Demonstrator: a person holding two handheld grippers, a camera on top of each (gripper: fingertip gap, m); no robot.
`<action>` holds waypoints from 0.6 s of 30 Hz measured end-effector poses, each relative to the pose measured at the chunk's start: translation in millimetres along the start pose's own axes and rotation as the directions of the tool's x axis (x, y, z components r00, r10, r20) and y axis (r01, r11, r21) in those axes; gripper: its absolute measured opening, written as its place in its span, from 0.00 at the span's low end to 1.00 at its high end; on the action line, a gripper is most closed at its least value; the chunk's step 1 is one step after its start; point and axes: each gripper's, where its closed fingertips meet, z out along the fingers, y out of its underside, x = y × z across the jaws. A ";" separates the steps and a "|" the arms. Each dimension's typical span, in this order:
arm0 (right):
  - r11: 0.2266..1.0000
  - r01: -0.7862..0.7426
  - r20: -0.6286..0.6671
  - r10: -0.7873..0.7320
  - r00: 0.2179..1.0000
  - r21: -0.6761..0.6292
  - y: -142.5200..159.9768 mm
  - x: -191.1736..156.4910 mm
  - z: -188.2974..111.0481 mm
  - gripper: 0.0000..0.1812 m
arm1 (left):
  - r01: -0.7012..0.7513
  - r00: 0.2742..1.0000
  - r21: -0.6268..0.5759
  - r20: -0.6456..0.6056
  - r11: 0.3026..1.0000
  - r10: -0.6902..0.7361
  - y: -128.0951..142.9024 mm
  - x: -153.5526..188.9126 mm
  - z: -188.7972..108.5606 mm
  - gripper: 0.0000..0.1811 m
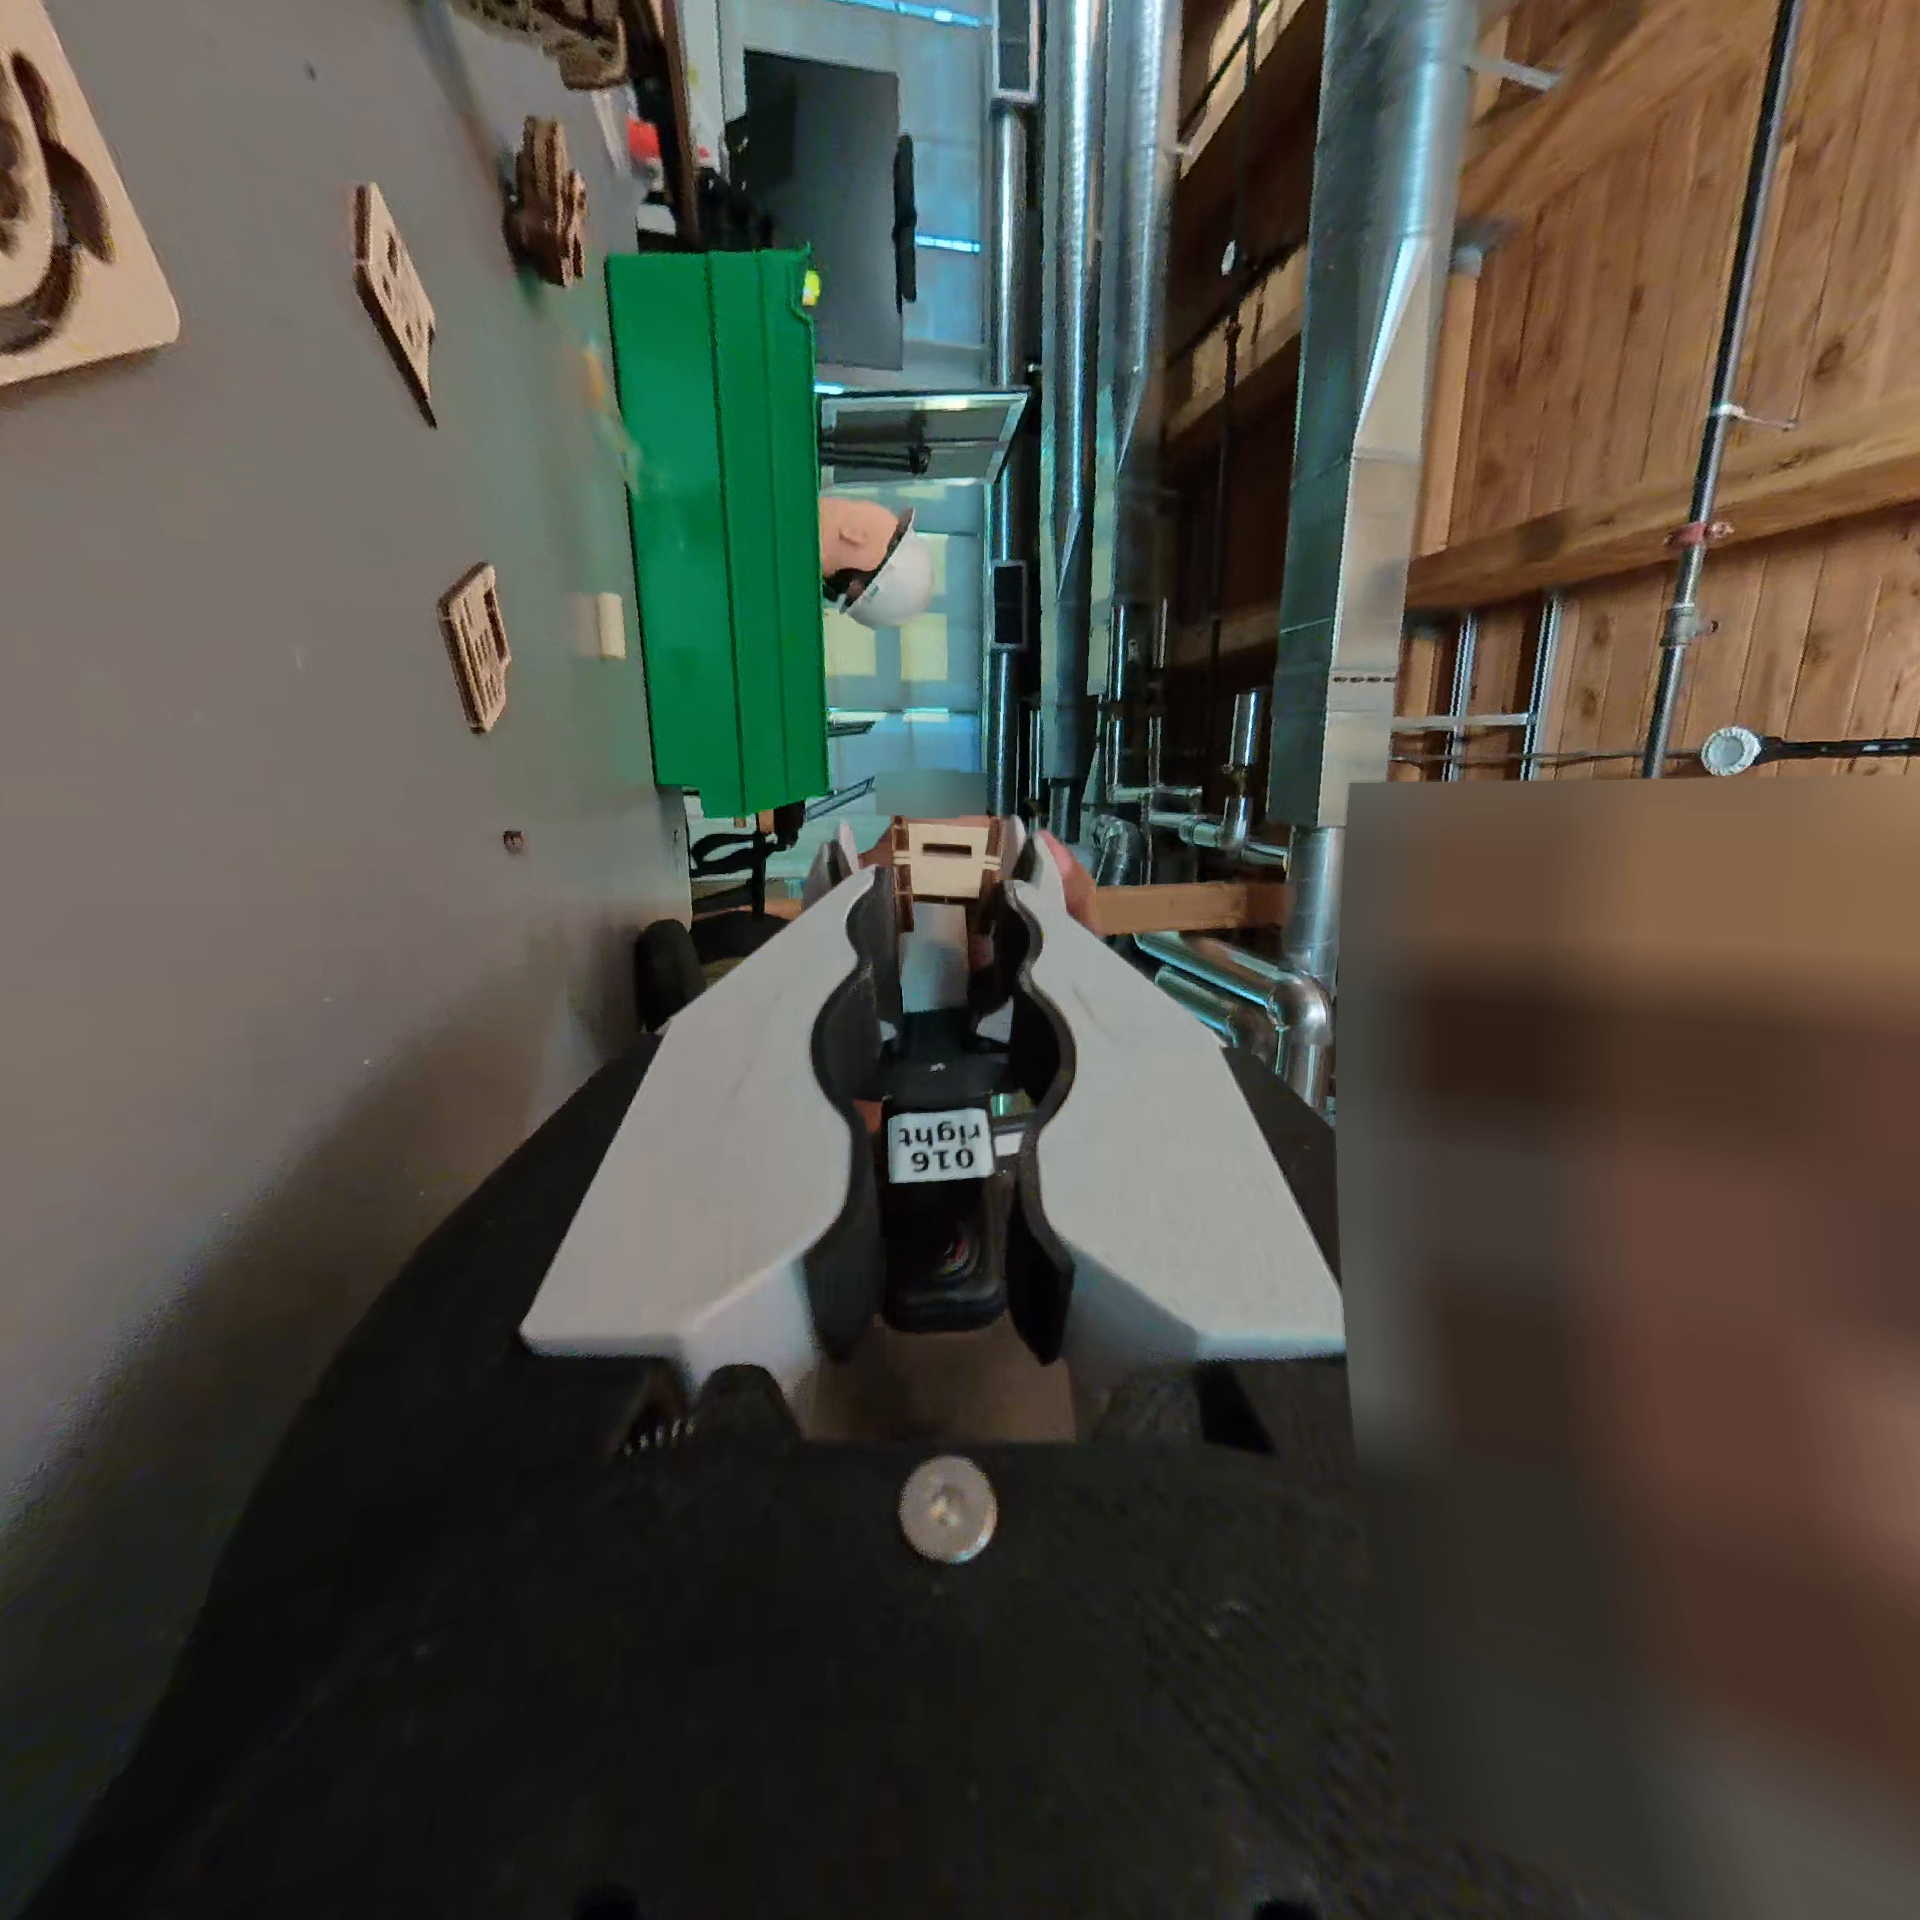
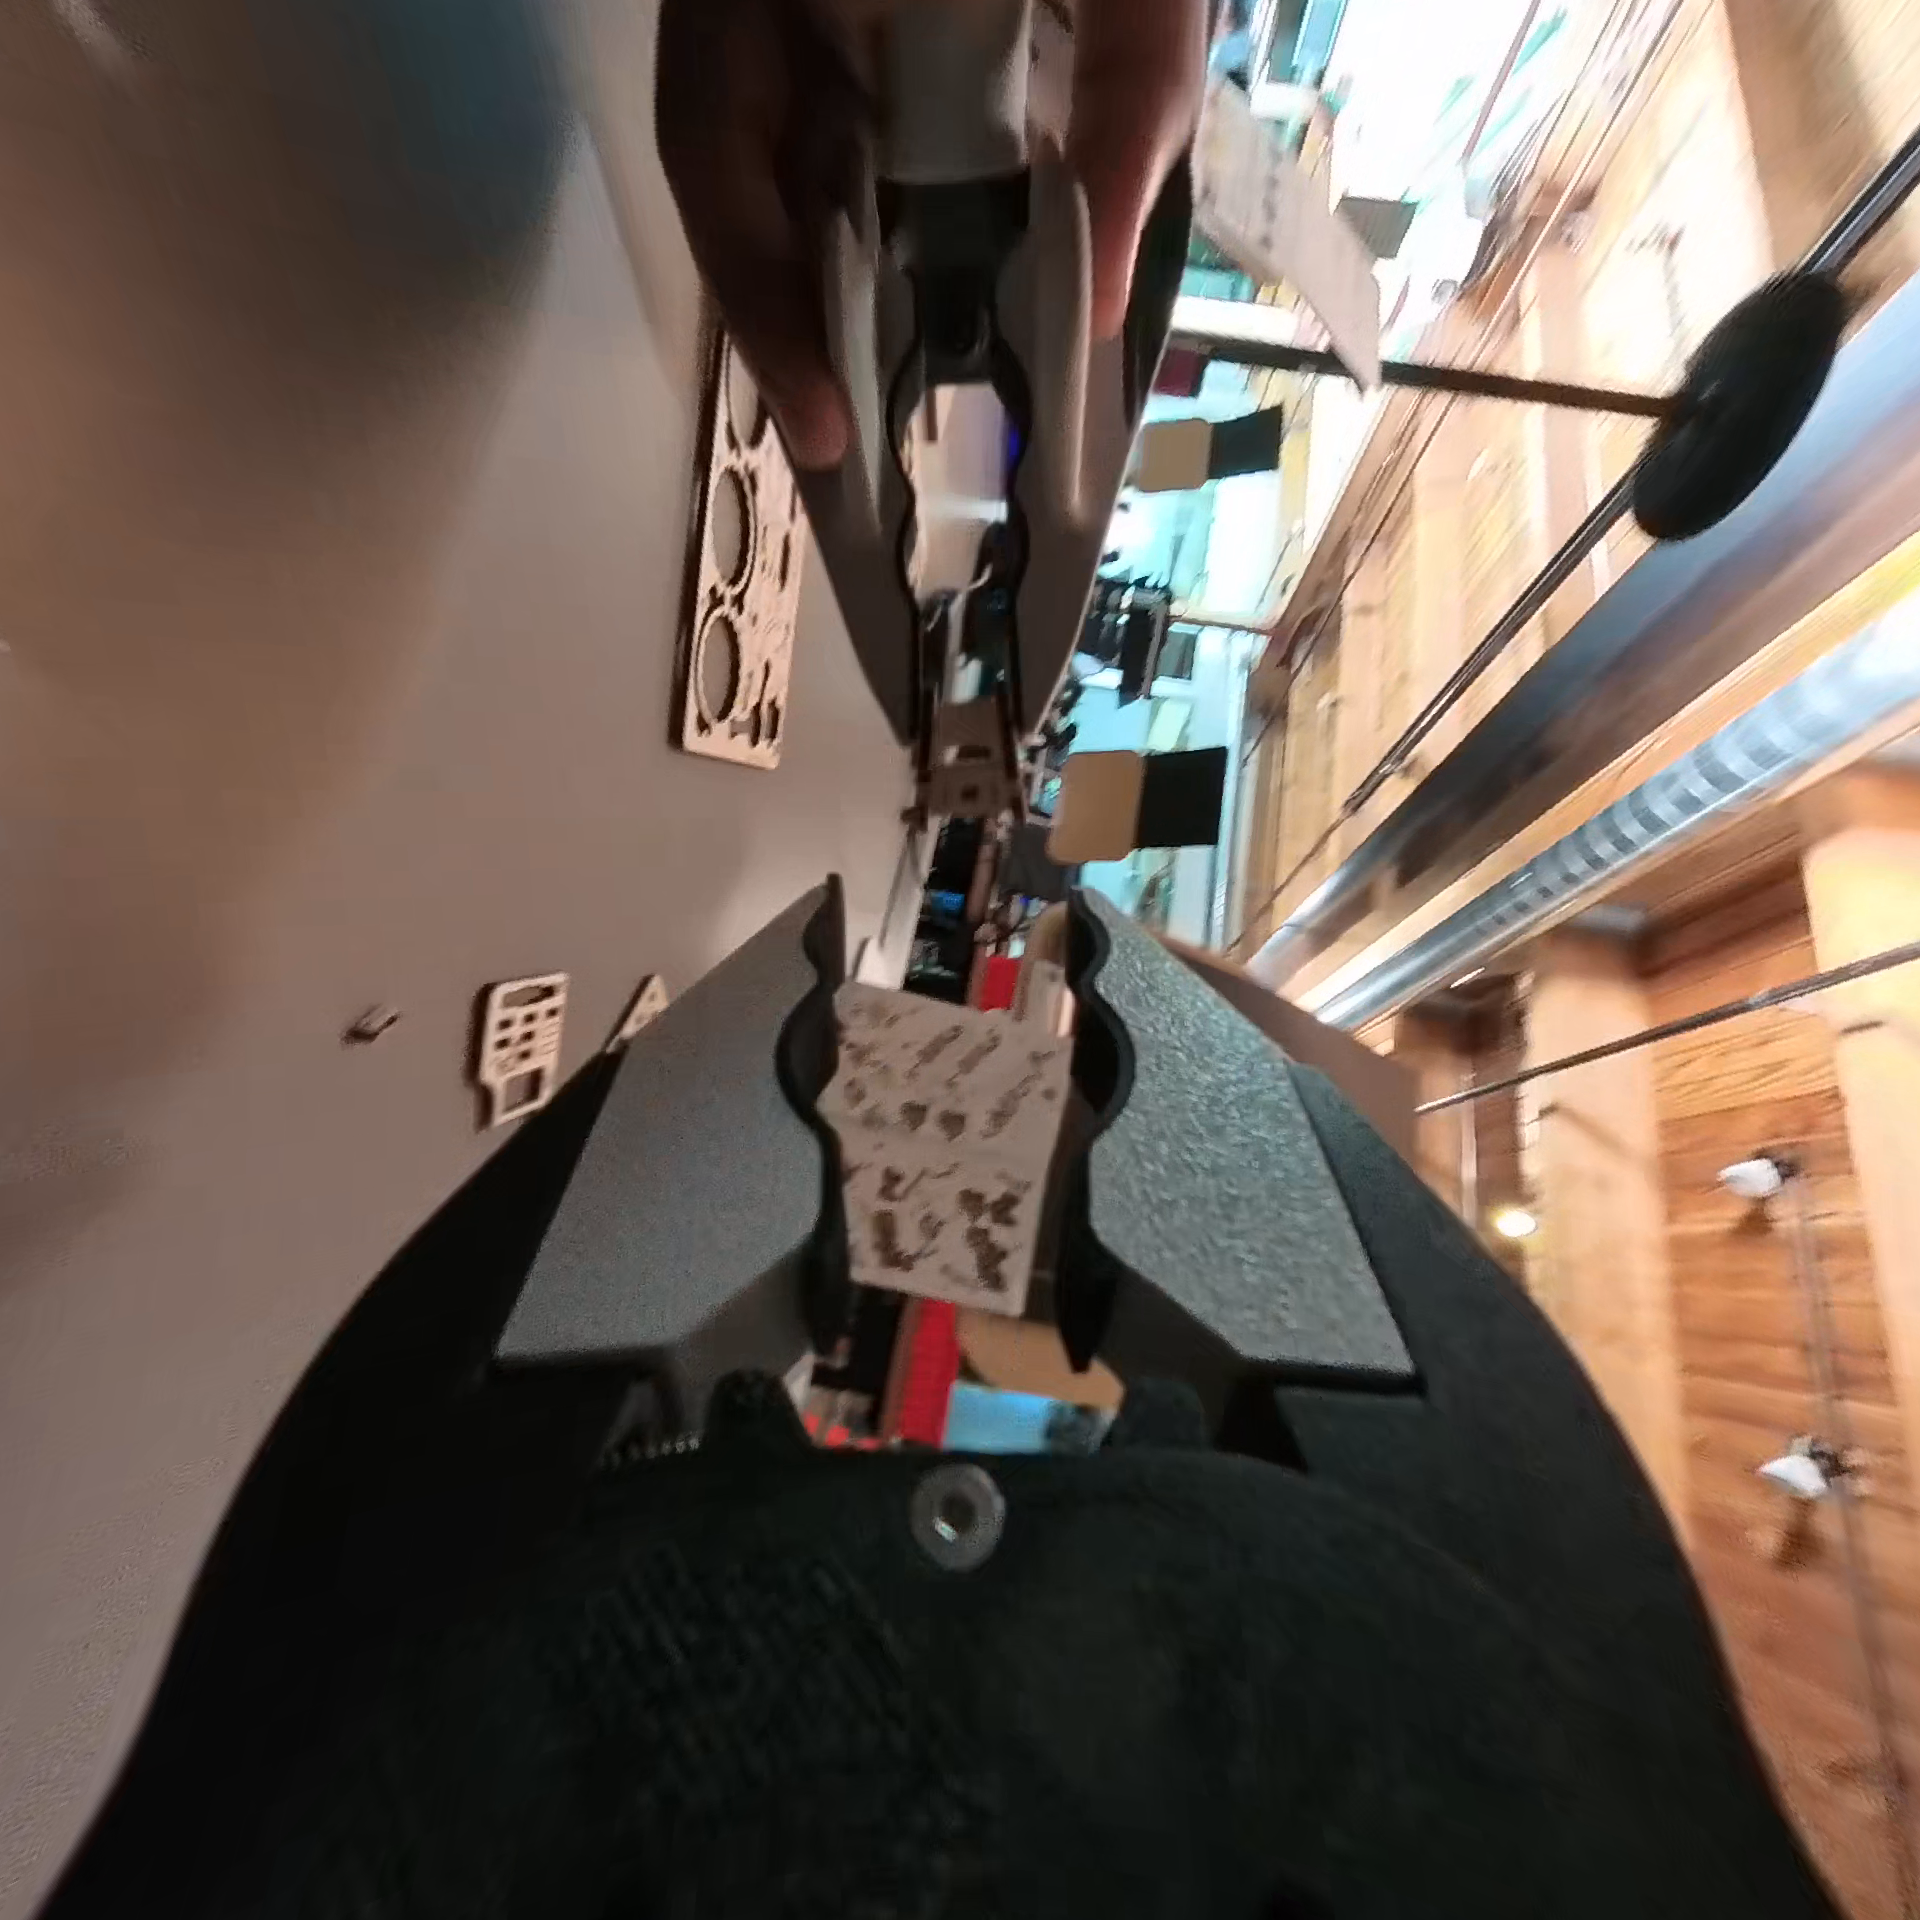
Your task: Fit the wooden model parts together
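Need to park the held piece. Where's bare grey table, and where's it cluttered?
Free: the wide grey tabletop below the small gridded wooden piece, down to the left gripper. In the right view, bare grey beside the punched-out wooden sheet. Crowded: the wooden cutouts near the green bin, and the mid-air gap between both jaws.

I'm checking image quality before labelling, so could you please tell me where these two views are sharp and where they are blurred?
Left wrist view: the tongs and the small slotted wooden piece they grip are sharp; the room beyond is soft.
Right wrist view: the engraved wooden panel in its tongs reads clearly, while the wooden wall is motion-smeared.
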 end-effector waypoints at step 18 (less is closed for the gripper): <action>0.969 0.229 -0.044 -0.226 0.973 0.093 -19.1 -1.2 17.9 0.13 | 0.084 0.995 -0.015 -0.044 0.996 -0.085 6.0 -2.2 -1.5 0.10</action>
